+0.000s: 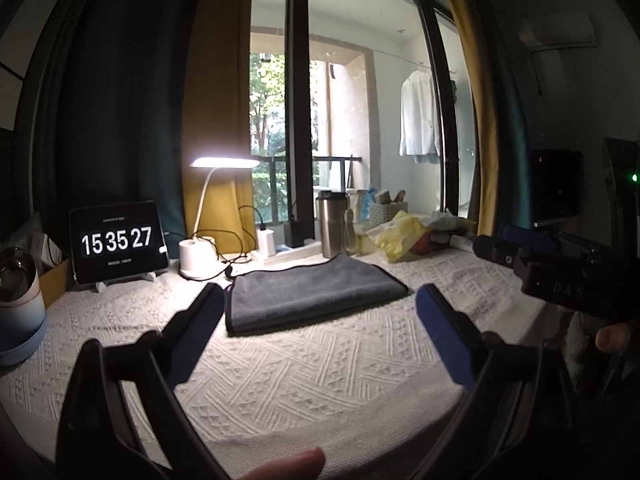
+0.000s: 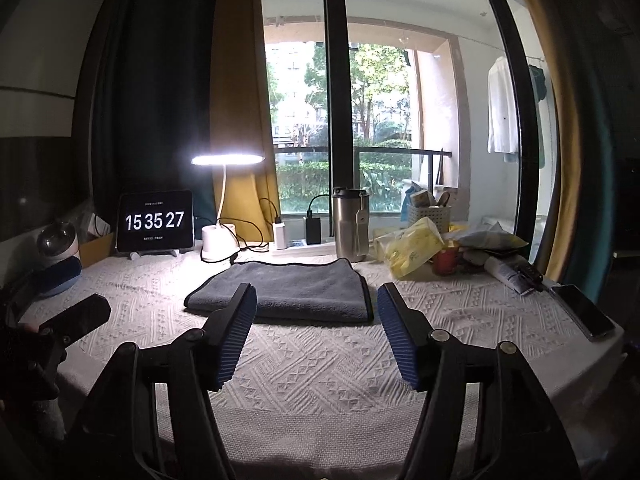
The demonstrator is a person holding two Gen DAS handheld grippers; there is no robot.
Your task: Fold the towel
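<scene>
A grey towel (image 1: 312, 292) with a dark hem lies folded flat on the white textured table cover (image 1: 304, 376). It also shows in the right wrist view (image 2: 288, 290). My left gripper (image 1: 320, 300) is open and empty, held above the cloth in front of the towel's near edge. My right gripper (image 2: 316, 300) is open and empty, also short of the towel's near edge. The right gripper's body shows at the right of the left wrist view (image 1: 560, 264). The left gripper's body shows at the left of the right wrist view (image 2: 60, 328).
Along the back stand a tablet clock (image 2: 155, 221), a lit white desk lamp (image 2: 218, 240), chargers with cables (image 2: 280, 234), a steel tumbler (image 2: 351, 224), a yellow bag (image 2: 412, 250), a red cup (image 2: 446, 261) and a basket (image 2: 428, 214). A phone (image 2: 582, 312) lies right. A blue-based pot (image 1: 18, 308) stands left.
</scene>
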